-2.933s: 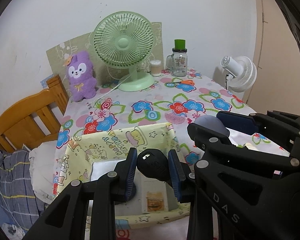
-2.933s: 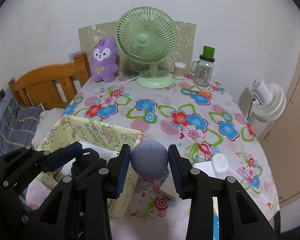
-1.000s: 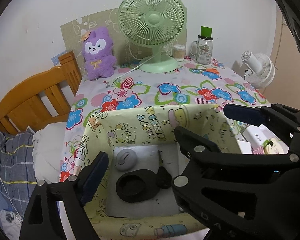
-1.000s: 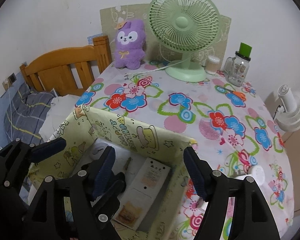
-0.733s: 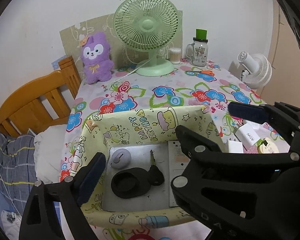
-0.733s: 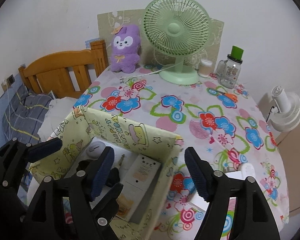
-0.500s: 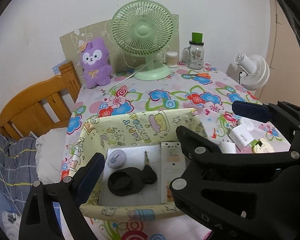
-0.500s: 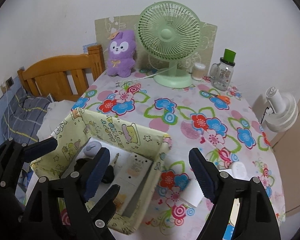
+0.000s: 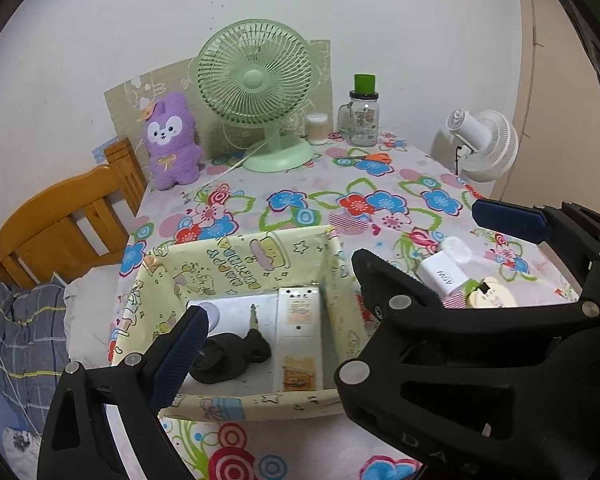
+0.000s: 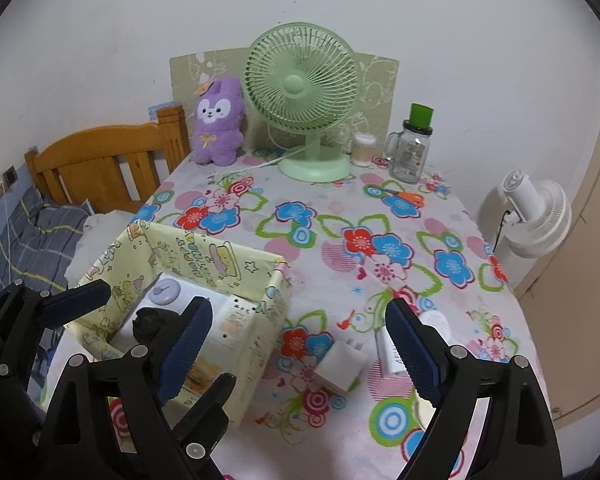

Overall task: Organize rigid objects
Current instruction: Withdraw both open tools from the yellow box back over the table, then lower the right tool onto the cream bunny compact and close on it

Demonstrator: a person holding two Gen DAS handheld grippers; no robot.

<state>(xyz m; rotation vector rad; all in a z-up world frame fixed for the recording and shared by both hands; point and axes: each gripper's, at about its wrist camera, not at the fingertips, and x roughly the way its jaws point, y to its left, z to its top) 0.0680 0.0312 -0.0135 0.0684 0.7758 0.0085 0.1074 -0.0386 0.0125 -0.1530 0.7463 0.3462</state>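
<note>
Box (image 10: pixel 204 264) sits near the table's (image 10: pixel 420 208) left edge.

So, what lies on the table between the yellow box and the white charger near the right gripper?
In the right wrist view, a white foam block lies on the floral tablecloth between the yellow box and the white charger.
</note>
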